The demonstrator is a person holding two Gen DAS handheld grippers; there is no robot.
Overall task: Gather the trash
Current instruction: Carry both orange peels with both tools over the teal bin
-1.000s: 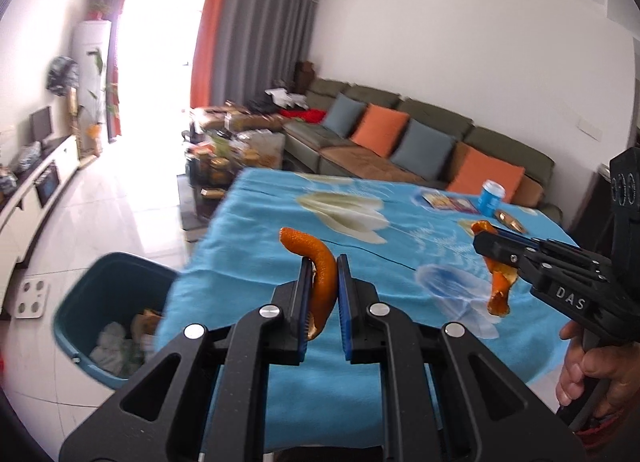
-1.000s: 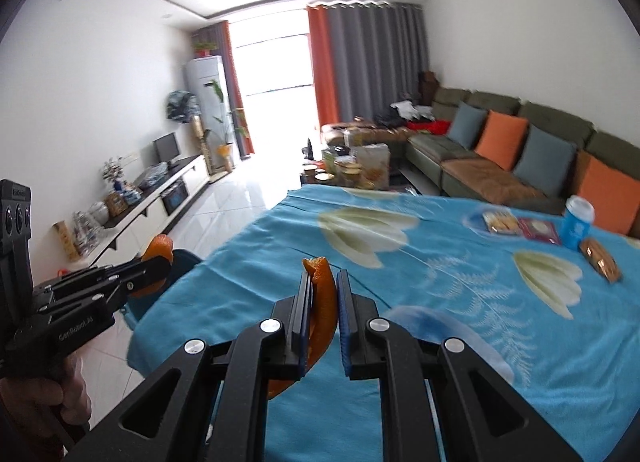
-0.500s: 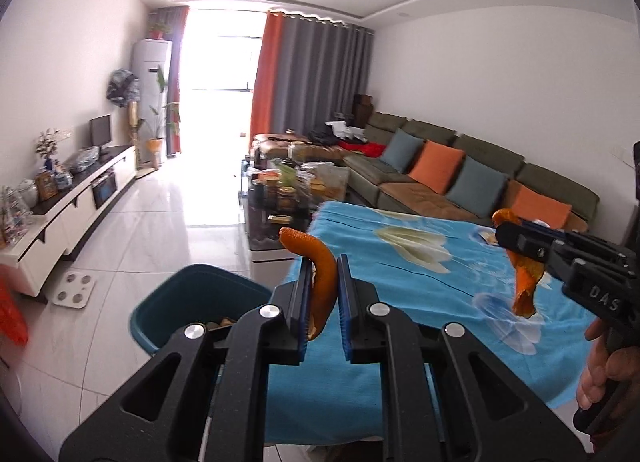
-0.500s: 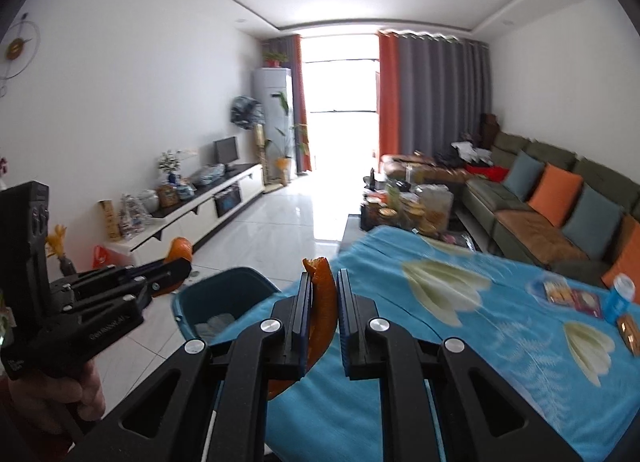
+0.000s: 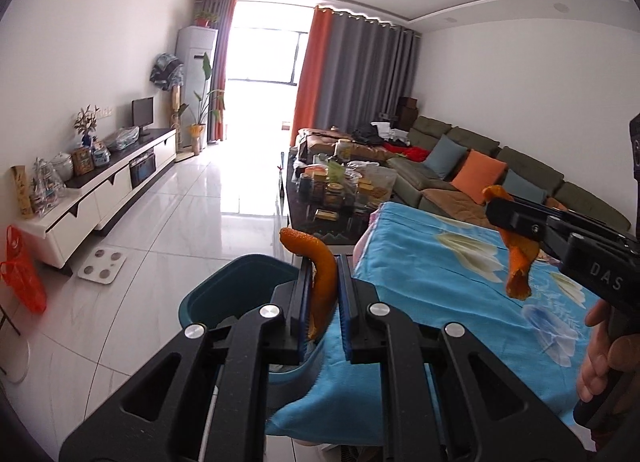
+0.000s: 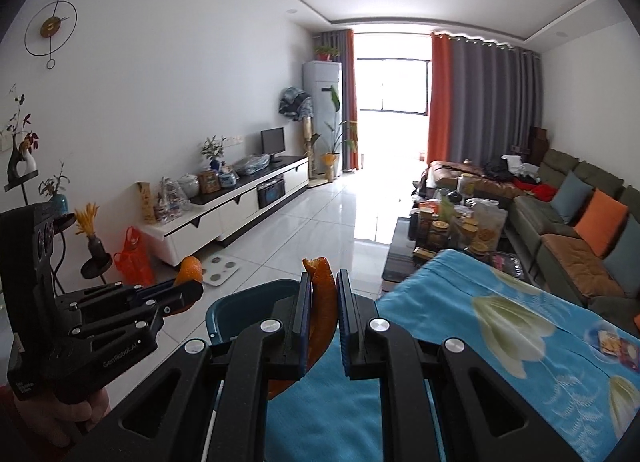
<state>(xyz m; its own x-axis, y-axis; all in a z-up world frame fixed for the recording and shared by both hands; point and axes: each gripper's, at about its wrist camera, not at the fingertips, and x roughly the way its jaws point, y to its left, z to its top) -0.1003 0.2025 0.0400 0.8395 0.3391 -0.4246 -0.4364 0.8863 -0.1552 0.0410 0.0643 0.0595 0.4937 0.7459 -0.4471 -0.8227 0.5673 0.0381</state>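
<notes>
My left claw [image 5: 323, 294] pinches a curled orange peel [image 5: 318, 274]; my right claw [image 6: 323, 302] pinches another peel [image 6: 320, 310]. The teal bin [image 5: 240, 282] sits just beyond both, beside the blue-clothed worktop [image 5: 440, 274].

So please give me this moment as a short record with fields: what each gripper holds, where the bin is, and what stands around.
left gripper: shut on left peel, an orange strip that curls above the fingers
right gripper: shut on right peel, which hangs below the fingers
bin: teal, on the floor at the table corner, ahead of both grippers; contents hard to see
table cover: blue cloth with flower print
peels vs bin: both in the air, not dropped yet
background: sofa, cluttered coffee table, scale on the floor
</notes>
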